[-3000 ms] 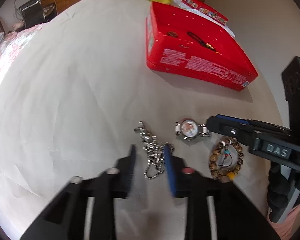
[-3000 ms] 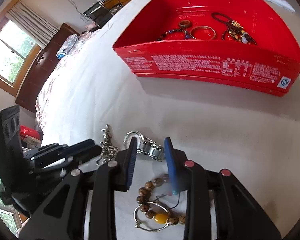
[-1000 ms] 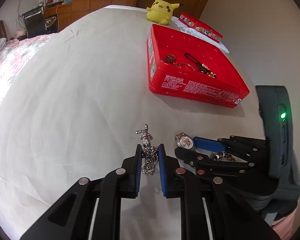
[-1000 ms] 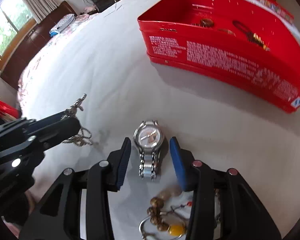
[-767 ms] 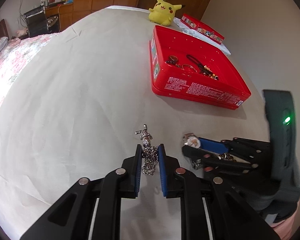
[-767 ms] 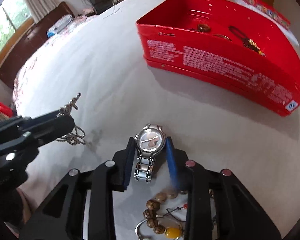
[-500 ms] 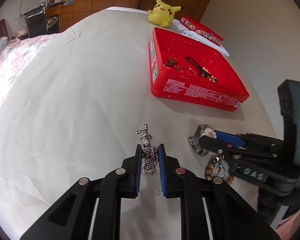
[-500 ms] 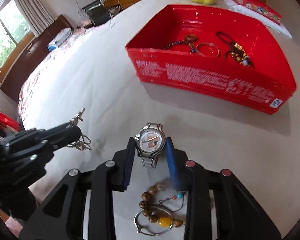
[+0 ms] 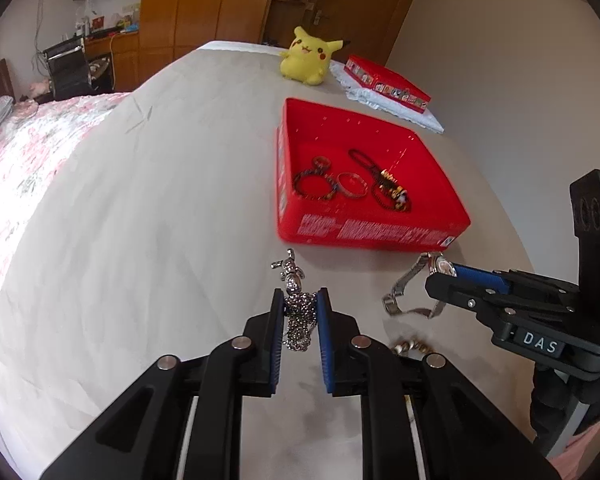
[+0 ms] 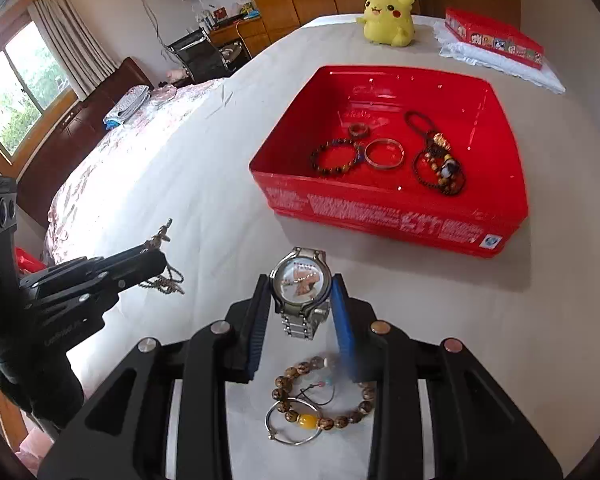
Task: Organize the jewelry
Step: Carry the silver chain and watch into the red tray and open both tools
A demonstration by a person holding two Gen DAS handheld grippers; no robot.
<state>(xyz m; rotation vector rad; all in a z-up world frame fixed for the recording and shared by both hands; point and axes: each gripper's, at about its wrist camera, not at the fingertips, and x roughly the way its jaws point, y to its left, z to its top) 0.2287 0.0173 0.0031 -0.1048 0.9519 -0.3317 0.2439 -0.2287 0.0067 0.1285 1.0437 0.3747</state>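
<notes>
- The left claw (image 9: 299,308) is closed on a silver chain necklace (image 9: 296,312); the chain is bunched between the two blue-lined fingers, and its small figure pendant (image 9: 290,270) sticks out past the fingertips toward 12 o'clock.
- In the right wrist view the left claw (image 10: 156,258) is seen at 9 o'clock, with the necklace (image 10: 166,276) dangling from its tip above the bed sheet (image 10: 180,168).
- The right claw (image 10: 302,292) is closed on a silver wristwatch (image 10: 301,280), pinched at the case with the dial facing up; the metal band (image 10: 300,326) hangs down between the fingers.
- In the left wrist view the right claw (image 9: 440,276) comes in from 3 o'clock, and the wristwatch (image 9: 436,266) is held clear of the sheet, its open band (image 9: 400,296) trailing below.
- A wooden bead bracelet (image 10: 320,396) with a yellow bead and a metal ring lies on the sheet beneath the right claw, toward 6 o'clock.
- The red box (image 10: 380,212) sits open at 1 o'clock in the right wrist view, well apart from both claws.
- Inside it are seen a dark bead bracelet (image 10: 334,158), a plain bangle (image 10: 384,154), a small ring (image 10: 358,130) and a dark beaded string with charms (image 10: 440,160).
- A yellow plush toy (image 10: 388,16) stands behind the box at 12 o'clock, and a flat red carton (image 10: 494,38) rests on a white cloth (image 10: 540,76) beside it.
</notes>
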